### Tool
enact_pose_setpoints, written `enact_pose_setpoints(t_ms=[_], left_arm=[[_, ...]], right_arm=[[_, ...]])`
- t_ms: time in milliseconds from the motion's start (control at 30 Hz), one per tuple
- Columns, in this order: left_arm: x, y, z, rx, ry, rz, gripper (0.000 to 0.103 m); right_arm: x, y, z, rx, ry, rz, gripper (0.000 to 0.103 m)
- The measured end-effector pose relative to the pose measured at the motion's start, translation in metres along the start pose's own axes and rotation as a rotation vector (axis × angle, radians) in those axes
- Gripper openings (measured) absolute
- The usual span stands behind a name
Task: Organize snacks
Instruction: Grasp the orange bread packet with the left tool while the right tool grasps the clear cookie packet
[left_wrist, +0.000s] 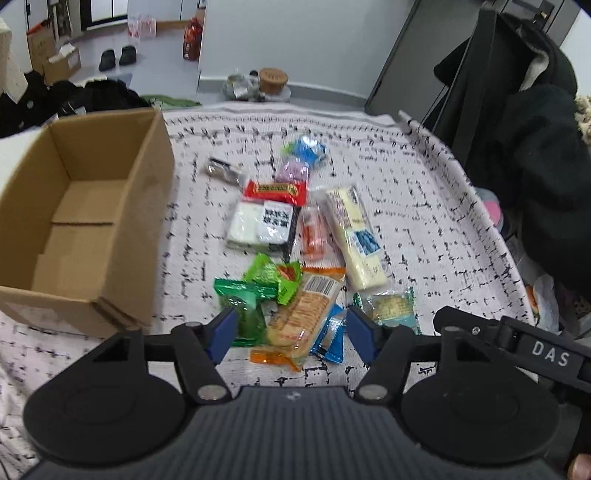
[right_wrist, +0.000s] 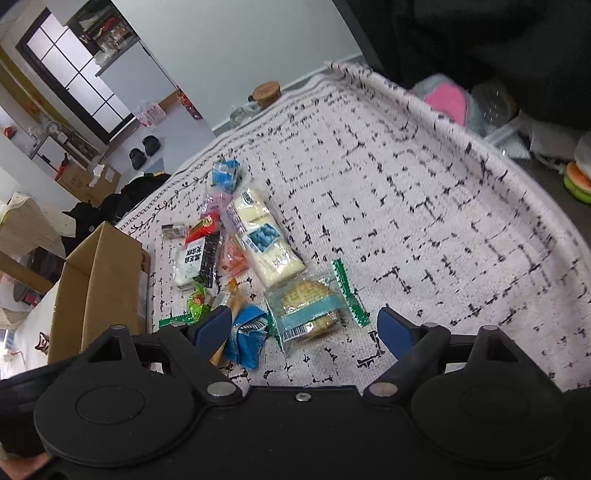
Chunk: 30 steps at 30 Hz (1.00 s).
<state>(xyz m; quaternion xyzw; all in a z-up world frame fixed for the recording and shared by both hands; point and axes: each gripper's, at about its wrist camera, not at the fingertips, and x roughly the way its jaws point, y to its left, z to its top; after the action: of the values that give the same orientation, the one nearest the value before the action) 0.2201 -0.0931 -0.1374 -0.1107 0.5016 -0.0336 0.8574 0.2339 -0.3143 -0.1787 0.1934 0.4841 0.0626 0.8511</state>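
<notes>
Several snack packets lie in a heap on a white patterned cloth (left_wrist: 424, 192). An open, empty cardboard box (left_wrist: 79, 221) stands at the left; it also shows in the right wrist view (right_wrist: 99, 284). My left gripper (left_wrist: 290, 332) is open, its jaws either side of an orange cracker packet (left_wrist: 303, 314), a green packet (left_wrist: 245, 306) and a small blue packet (left_wrist: 330, 338). My right gripper (right_wrist: 304, 326) is open over a clear-wrapped round biscuit (right_wrist: 310, 306) and the blue packet (right_wrist: 247, 332). A long cream bar (right_wrist: 264, 240) and a red bar (left_wrist: 275, 192) lie farther off.
The cloth's far and right edges drop off to the floor (left_wrist: 155, 66). A dark coat on a chair (left_wrist: 532, 147) stands to the right. A jar with a cork lid (left_wrist: 273, 79) sits beyond the far edge. Black clothes (left_wrist: 92, 98) lie behind the box.
</notes>
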Motion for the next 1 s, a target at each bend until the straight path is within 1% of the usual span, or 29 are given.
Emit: enact_pose_setpoints(t_ms=[133, 300, 367, 467, 500, 567, 667, 833, 933, 1000], left_arm=[[0.025, -0.002, 0.001, -0.005, 0.047, 0.002, 0.061], [0.053, -0.005, 0.001, -0.006, 0.102, 0.016, 0.06], [0.062, -0.006, 0.001, -0.011, 0.118, 0.023, 0.059], [0.074, -0.007, 0.003, -0.018, 0.135, 0.013, 0.058], [0.076, -0.008, 0.003, -0.019, 0.136, 0.016, 0.056], [0.08, -0.008, 0.004, -0.023, 0.136, 0.019, 0.04], [0.078, -0.006, 0.009, -0.036, 0.134, 0.023, 0.034], [0.071, -0.01, 0.015, -0.033, 0.112, 0.011, 0.032], [0.07, -0.009, 0.017, -0.036, 0.1, 0.028, 0.032], [0.071, -0.004, 0.017, -0.053, 0.106, 0.036, 0.032]], right_arm=[[0.012, -0.006, 0.003, 0.025, 0.028, -0.002, 0.086], [0.027, -0.011, 0.008, 0.039, 0.06, 0.003, 0.086], [0.032, -0.012, 0.01, 0.039, 0.071, 0.006, 0.086], [0.04, -0.013, 0.011, 0.042, 0.088, 0.005, 0.086], [0.042, -0.014, 0.012, 0.043, 0.093, 0.005, 0.086], [0.047, -0.013, 0.012, 0.042, 0.095, 0.001, 0.086], [0.054, -0.01, 0.014, 0.026, 0.088, -0.018, 0.086], [0.068, 0.001, 0.015, -0.036, 0.098, -0.056, 0.087], [0.078, 0.007, 0.016, -0.07, 0.115, -0.081, 0.087], [0.082, 0.011, 0.014, -0.096, 0.123, -0.085, 0.086]])
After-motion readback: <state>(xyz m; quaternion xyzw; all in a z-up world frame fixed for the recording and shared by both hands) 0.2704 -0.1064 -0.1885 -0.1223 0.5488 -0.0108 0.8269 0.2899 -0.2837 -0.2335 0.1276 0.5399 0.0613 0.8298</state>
